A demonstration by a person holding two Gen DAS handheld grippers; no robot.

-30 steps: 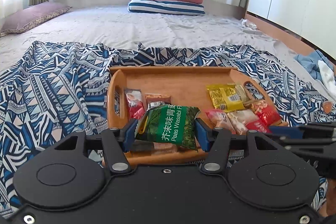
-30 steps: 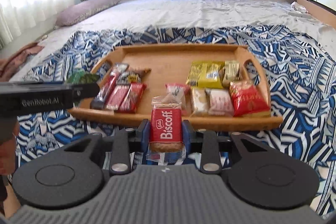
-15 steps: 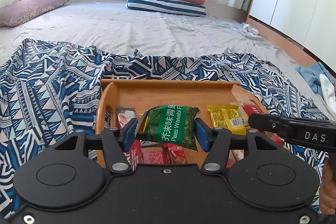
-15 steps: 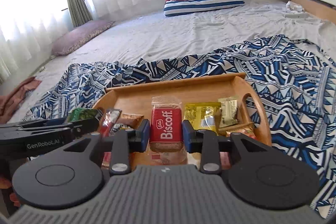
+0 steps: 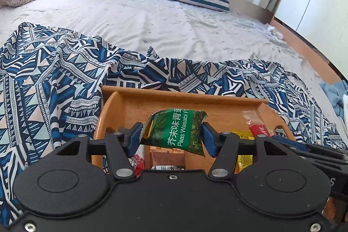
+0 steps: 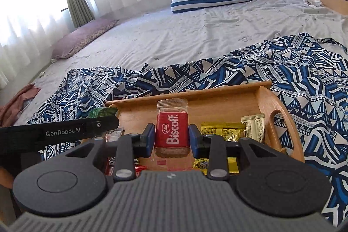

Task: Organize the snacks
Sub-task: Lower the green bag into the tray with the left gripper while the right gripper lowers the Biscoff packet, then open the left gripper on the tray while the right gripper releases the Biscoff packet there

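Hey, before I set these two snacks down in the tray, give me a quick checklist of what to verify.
1. Left gripper clamps the wasabi peas bag: ok.
2. Right gripper clamps the Biscoff packet: ok.
3. Both snacks are over the wooden tray: ok.
4. Bare wood shows at the tray's far end: ok.
5. Exact spot beneath each snack is free: cannot tell.

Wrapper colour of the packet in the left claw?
Green, with white lettering, on the wasabi peas packet. Clearest in the left wrist view.
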